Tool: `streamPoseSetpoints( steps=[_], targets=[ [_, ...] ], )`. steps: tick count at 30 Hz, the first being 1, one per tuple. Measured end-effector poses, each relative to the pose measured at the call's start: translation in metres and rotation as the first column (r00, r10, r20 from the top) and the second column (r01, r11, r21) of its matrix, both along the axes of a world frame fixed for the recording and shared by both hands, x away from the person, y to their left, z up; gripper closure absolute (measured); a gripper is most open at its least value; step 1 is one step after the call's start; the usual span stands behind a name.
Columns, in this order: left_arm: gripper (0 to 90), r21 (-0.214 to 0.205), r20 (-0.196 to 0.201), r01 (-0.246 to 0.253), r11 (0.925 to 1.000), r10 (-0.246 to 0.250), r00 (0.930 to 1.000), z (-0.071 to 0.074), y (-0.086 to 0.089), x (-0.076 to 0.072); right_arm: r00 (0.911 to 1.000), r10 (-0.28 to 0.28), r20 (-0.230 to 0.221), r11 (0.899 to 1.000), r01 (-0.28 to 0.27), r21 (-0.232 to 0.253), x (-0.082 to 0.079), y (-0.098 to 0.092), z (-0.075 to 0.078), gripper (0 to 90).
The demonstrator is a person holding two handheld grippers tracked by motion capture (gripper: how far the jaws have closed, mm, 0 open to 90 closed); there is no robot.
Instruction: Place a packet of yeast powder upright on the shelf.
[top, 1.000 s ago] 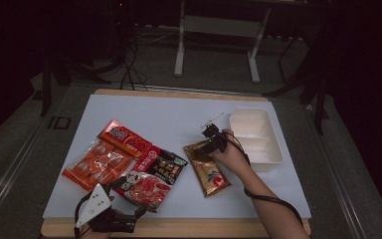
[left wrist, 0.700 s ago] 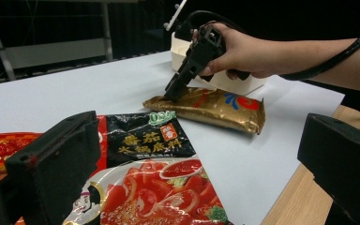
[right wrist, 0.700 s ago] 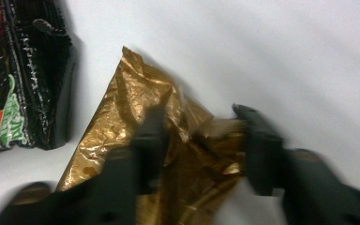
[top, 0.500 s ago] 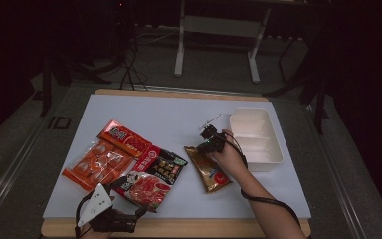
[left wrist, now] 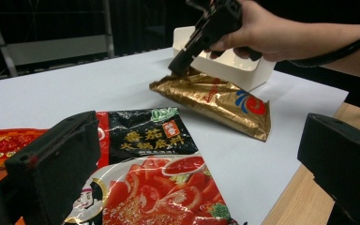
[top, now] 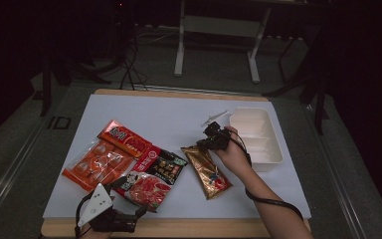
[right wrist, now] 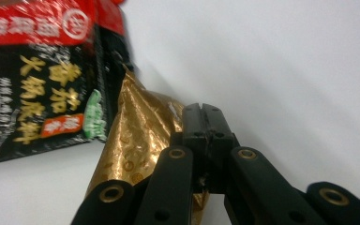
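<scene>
Here the right gripper [top: 205, 145] has its jaws pressed together on the far top edge of the gold pouch [top: 207, 172], and they have just been closing onto that edge; in the right gripper view [right wrist: 201, 123] the foil sits pinched between the two black tips. The pouch trails away from the grip toward the person, its long axis running from the pinched end down to the red-marked bottom corner, and in the left gripper view [left wrist: 180, 63] that pinched end [left wrist: 215, 96] looks a little lifted while the rest rests on the white table [top: 154, 112]. The white tray [top: 273, 158] lies just beside the gripper on its right, beyond the holding hand, so I judge the coming move is a short carry sideways, with the pouch's length roughly matching the tray's. Nothing stands between the two; the only thing to clear is the tray's near wall. A small white utensil [top: 215, 118] lies just past the gripper, apart from it. The black sauce packet [top: 165, 167] and the red packets [top: 124, 139] sit to the gripper's left, well clear. The left gripper [top: 129, 219] rests at the near table edge, jaws apart and empty [left wrist: 197, 187], much farther from the pouch
</scene>
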State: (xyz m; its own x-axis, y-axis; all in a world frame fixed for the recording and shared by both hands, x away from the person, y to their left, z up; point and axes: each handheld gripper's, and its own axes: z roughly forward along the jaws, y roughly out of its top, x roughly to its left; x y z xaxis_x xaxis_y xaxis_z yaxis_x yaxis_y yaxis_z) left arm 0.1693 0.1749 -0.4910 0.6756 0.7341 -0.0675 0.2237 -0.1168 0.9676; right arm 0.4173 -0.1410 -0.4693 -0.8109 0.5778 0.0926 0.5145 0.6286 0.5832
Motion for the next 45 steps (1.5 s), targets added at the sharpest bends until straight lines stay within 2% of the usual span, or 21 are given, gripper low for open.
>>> streamPoseSetpoints(
  steps=[9, 10, 20, 26, 27, 28, 29, 30, 31, 32, 34, 37, 43, 45],
  targets=[
    [0.2, 0.007, -0.002, -0.001, 1.0, 0.001, 1.0, 0.0, -0.001, 0.0, 0.999, 0.022, 0.039, 0.997, -0.025, 0.075, -0.011, -0.01, 0.023, 90.0],
    [0.3, 0.007, -0.003, -0.001, 1.0, 0.001, 1.0, 0.0, -0.001, 0.0, 0.9984, 0.03, 0.048, 0.995, -0.034, 0.09, -0.015, -0.013, 0.029, 90.0],
    [0.3, 0.011, -0.005, 0.0, 0.9999, 0.0, 1.0, -0.001, -0.001, 0.0, 0.995, 0.065, 0.077, 0.985, -0.076, 0.153, -0.031, -0.026, 0.049, 90.0],
    [0.3, 0.012, -0.007, -0.001, 0.9999, 0.001, 1.0, -0.001, -0.002, 0.001, 0.9926, 0.081, 0.091, 0.973, -0.099, 0.21, -0.042, -0.033, 0.06, 90.0],
    [0.3, 0.011, -0.009, -0.001, 0.9999, 0.001, 1.0, -0.001, -0.002, 0.001, 0.9917, 0.088, 0.093, 0.968, -0.107, 0.227, -0.044, -0.035, 0.064, 90.0],
    [0.3, 0.01, -0.011, -0.001, 0.9999, 0.001, 0.9999, -0.002, -0.002, 0.001, 0.9917, 0.088, 0.093, 0.968, -0.107, 0.227, -0.044, -0.035, 0.064, 90.0],
    [0.3, 0.009, -0.011, -0.002, 1.0, 0.002, 0.9999, -0.002, -0.002, 0.001, 0.9913, 0.084, 0.101, 0.963, -0.107, 0.247, -0.047, -0.037, 0.069, 90.0],
    [0.3, 0.009, -0.012, -0.001, 1.0, 0.001, 0.9999, -0.002, -0.002, 0.001, 0.9913, 0.084, 0.101, 0.963, -0.107, 0.247, -0.047, -0.037, 0.069, 90.0],
    [0.3, 0.011, -0.011, -0.001, 0.9999, 0.001, 0.9999, -0.002, -0.002, 0.001, 0.9905, 0.086, 0.107, 0.956, -0.113, 0.271, -0.049, -0.04, 0.074, 90.0],
    [0.3, 0.011, -0.011, -0.001, 0.9999, 0.001, 0.9999, -0.002, -0.002, 0.001, 0.9899, 0.091, 0.109, 0.955, -0.118, 0.271, -0.05, -0.041, 0.076, 90.0],
    [0.3, 0.012, -0.012, 0.0, 0.9999, 0.0, 0.9999, -0.002, -0.003, 0.001, 0.9889, 0.089, 0.119, 0.955, -0.119, 0.272, -0.051, -0.041, 0.078, 90.0],
    [0.3, 0.015, -0.013, 0.001, 0.9999, 0.0, 0.9999, -0.002, -0.003, 0.002, 0.9895, 0.072, 0.125, 0.945, -0.108, 0.308, -0.05, -0.045, 0.087, 90.0],
    [0.3, 0.017, -0.012, -0.004, 0.9999, 0.004, 0.9999, -0.002, -0.002, 0.002, 0.988, 0.04, 0.149, 0.936, -0.089, 0.34, -0.047, -0.049, 0.1, 90.0],
    [0.2, 0.017, -0.013, -0.004, 0.9998, 0.004, 0.9999, -0.002, -0.002, 0.002, 0.9885, 0.029, 0.149, 0.927, -0.083, 0.366, -0.043, -0.05, 0.105, 90.0]
  ],
)
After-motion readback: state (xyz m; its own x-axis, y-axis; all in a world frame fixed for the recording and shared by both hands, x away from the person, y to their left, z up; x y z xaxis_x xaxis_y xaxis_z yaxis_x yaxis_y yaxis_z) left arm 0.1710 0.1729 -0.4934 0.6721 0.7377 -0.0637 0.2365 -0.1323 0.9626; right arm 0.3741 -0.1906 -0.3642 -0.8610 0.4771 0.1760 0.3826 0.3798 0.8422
